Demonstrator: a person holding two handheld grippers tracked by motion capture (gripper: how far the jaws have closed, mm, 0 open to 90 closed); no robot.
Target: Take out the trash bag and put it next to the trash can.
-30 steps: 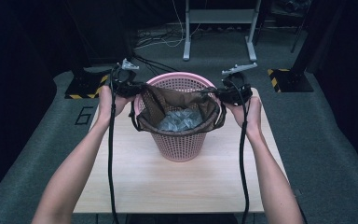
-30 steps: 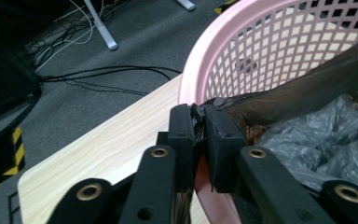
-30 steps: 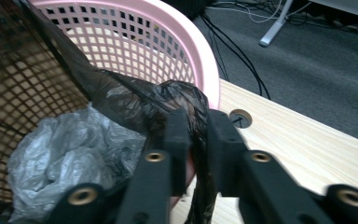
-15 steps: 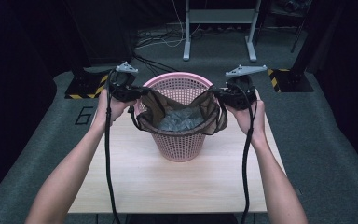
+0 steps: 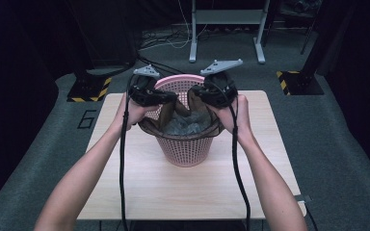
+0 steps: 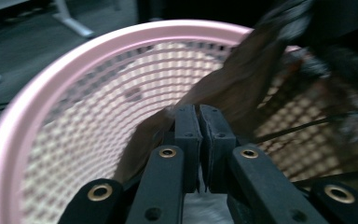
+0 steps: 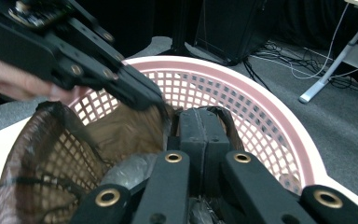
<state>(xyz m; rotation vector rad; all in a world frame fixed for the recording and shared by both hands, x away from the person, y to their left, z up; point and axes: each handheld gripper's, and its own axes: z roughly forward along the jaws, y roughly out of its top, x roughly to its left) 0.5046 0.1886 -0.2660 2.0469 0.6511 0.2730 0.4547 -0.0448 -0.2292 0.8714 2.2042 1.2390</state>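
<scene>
You have both grippers, left and right, clamped on the bag's rim, drawn together over the basket on the table. Pull unevenly and, likely, the thin film slips a jaw or tips the basket. The bag hangs upright inside, mouth up, long axis vertical.

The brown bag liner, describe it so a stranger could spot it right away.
On the wooden table stands a pink lattice basket. The brown bag liner hangs inside it, thin, see-through and crumpled, its rim pinched by both black grippers.
</scene>
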